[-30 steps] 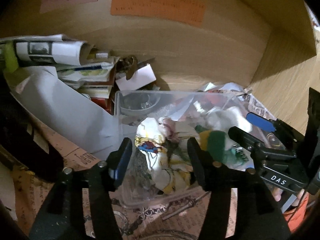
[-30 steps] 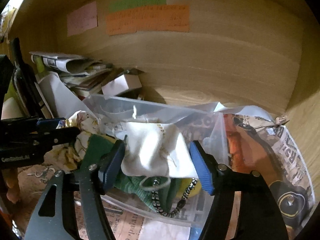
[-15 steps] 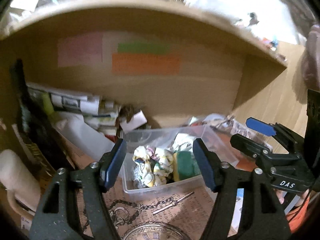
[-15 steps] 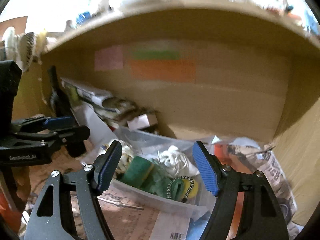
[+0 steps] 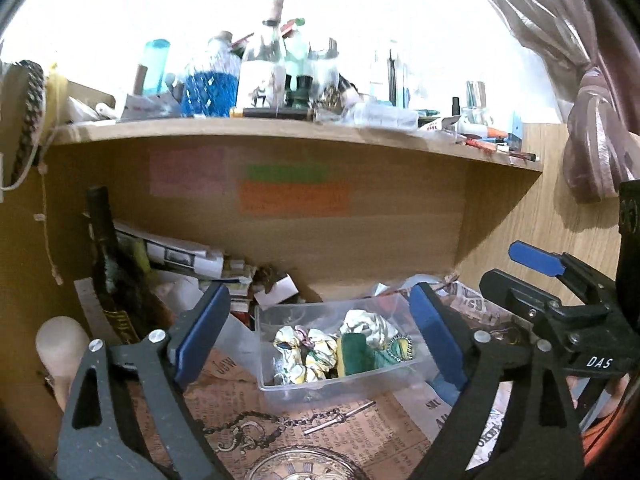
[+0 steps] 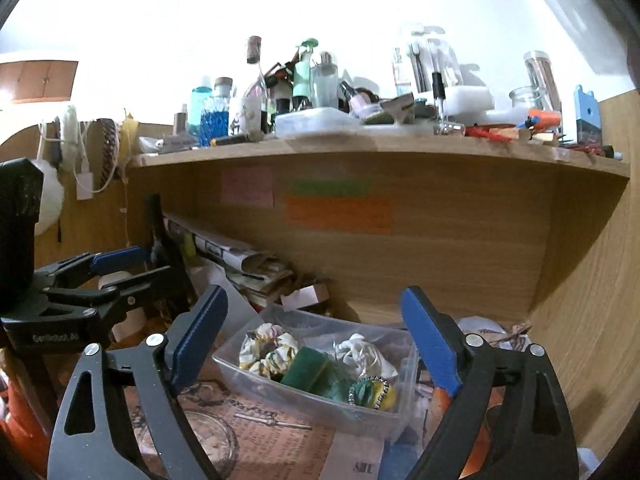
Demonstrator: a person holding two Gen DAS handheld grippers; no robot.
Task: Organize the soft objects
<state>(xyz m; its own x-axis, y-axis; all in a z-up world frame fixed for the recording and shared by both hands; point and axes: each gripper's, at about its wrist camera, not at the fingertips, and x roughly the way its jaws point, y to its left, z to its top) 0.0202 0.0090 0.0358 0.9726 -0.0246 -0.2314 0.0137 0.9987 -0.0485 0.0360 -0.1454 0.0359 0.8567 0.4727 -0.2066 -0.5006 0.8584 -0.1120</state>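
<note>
Our left gripper [image 5: 320,334] and right gripper [image 6: 316,338] both hang wide apart and empty, drawn back from the clear bin [image 5: 280,384] that sits on the desk under the shelf [image 5: 280,136]. In it lie a floral scrunchie [image 5: 306,354], a green sponge [image 5: 354,354] and white cloth [image 6: 366,354]. We judge them light, limp and squashy: pinch a bunched fold at the top, not a loose edge, or it slips free.

A clear plastic bin [image 5: 340,380] holds a yellow-and-white floral scrunchie [image 5: 306,354] and a dark green sponge [image 5: 355,354]; pink [image 5: 188,176], green [image 5: 286,171] and orange [image 5: 294,199] notes dot the wood-grain back panel [image 5: 400,232].
</note>
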